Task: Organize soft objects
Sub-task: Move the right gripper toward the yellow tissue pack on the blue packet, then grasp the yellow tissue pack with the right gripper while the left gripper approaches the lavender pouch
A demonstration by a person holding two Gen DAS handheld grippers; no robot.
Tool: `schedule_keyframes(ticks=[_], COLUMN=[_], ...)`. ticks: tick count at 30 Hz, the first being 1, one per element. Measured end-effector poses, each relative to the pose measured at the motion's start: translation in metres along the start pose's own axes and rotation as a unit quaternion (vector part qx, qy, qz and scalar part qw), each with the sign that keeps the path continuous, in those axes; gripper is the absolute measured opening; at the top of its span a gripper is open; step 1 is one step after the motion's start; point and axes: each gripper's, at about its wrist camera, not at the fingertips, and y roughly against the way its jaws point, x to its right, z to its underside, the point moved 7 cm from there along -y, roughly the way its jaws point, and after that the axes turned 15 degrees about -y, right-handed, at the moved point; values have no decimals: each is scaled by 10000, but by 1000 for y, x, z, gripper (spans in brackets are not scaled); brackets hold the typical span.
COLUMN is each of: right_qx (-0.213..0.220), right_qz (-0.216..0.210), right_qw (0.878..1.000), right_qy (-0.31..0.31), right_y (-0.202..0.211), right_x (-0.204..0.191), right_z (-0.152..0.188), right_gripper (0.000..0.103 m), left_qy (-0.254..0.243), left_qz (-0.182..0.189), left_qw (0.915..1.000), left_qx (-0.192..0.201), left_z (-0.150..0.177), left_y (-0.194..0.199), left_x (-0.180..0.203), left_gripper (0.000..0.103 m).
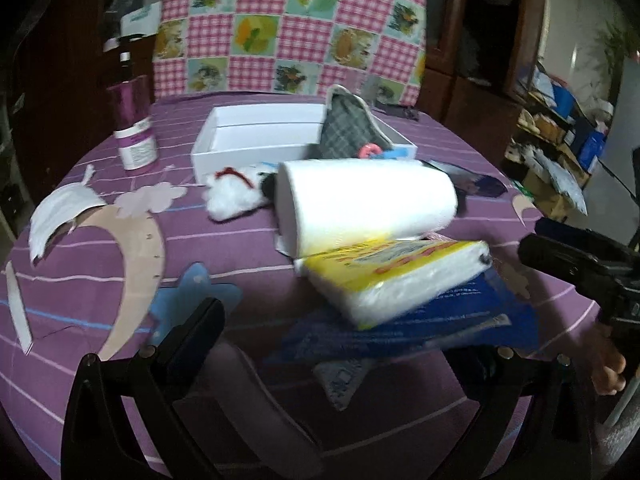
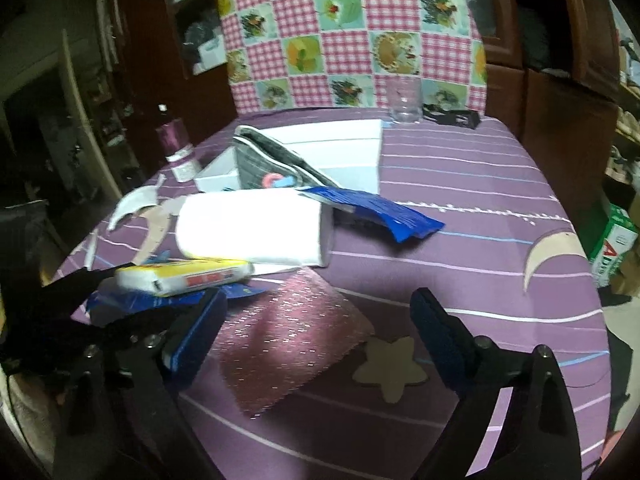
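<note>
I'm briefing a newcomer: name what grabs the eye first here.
The bright white paper roll lies on its side mid-table, in front of the open white box. A yellow tissue pack leans against it on blue packaging. Behind the table hangs a pink checked cloth.

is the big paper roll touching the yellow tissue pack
Touching: in the left wrist view the paper roll lies against the upper edge of the tissue pack, no gap between.

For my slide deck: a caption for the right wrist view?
Open right claw above a glittery pink cloth on the purple tablecloth, paper roll beyond.
</note>
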Motion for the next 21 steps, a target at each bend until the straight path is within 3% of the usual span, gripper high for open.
schedule_keyframes(ticks=[5, 15, 21], right_qx=[-88, -466, -481], right_qz=[-86, -47, -3], right_qw=[9999, 9985, 9986], right_qy=[49, -297, -205], right_y=[-2, -16, -16], right_x=[-6, -5, -18], right_z=[-1, -9, -18], right_gripper=[85, 81, 80], left_qy=[-173, -129, 15], left_qz=[-216, -666, -874], left_qw=[9995, 9967, 9945], left_qx=[147, -451, -579], left_z=[-4, 15, 26], left_y=[17, 12, 17], left_x=[-3, -24, -48], left_gripper=[103, 103, 103])
